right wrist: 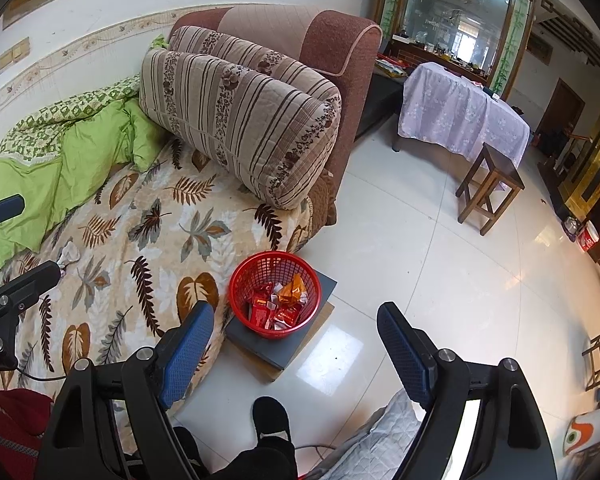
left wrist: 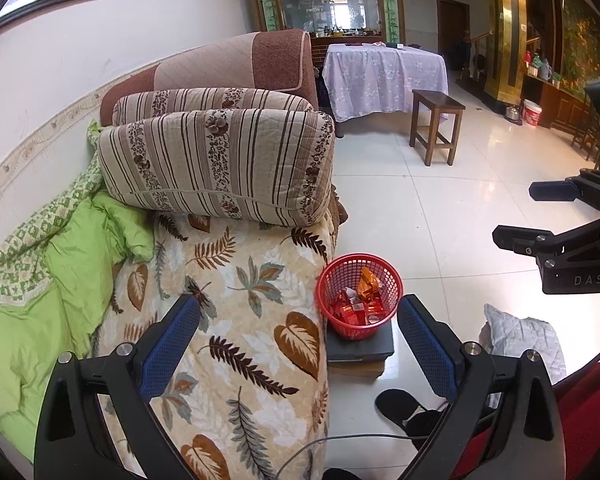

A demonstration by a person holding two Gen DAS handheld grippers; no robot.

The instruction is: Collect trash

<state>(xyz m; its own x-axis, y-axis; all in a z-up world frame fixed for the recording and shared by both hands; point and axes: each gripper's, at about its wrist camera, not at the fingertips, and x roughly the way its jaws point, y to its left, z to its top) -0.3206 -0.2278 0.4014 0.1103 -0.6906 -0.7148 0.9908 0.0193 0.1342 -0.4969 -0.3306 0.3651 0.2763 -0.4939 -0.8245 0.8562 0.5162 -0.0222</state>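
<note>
A red mesh basket (left wrist: pixel 387 280) (right wrist: pixel 240 276) stands on a grey box on the floor beside the sofa bed. It holds red and orange wrappers (left wrist: pixel 359 303) (right wrist: pixel 281 305). A crumpled white scrap (right wrist: pixel 69 255) lies on the leaf-print blanket at the left of the right wrist view. My left gripper (left wrist: pixel 298 322) is open and empty, held above the blanket edge and basket. My right gripper (right wrist: pixel 296 326) is open and empty, just in front of the basket. The right gripper also shows at the right edge of the left wrist view (left wrist: pixel 532 216), and the left gripper shows at the left edge of the right wrist view (right wrist: pixel 20 240).
Striped cushions (left wrist: pixel 220 160) (right wrist: pixel 240 128) and a green quilt (left wrist: pixel 56 264) lie on the sofa bed. A wooden stool (left wrist: pixel 436 124) (right wrist: pixel 490 188) and a cloth-covered table (left wrist: pixel 384 76) stand on the white tiled floor. A grey pillow (left wrist: pixel 520 340) and my black slippers (right wrist: pixel 270 420) are near.
</note>
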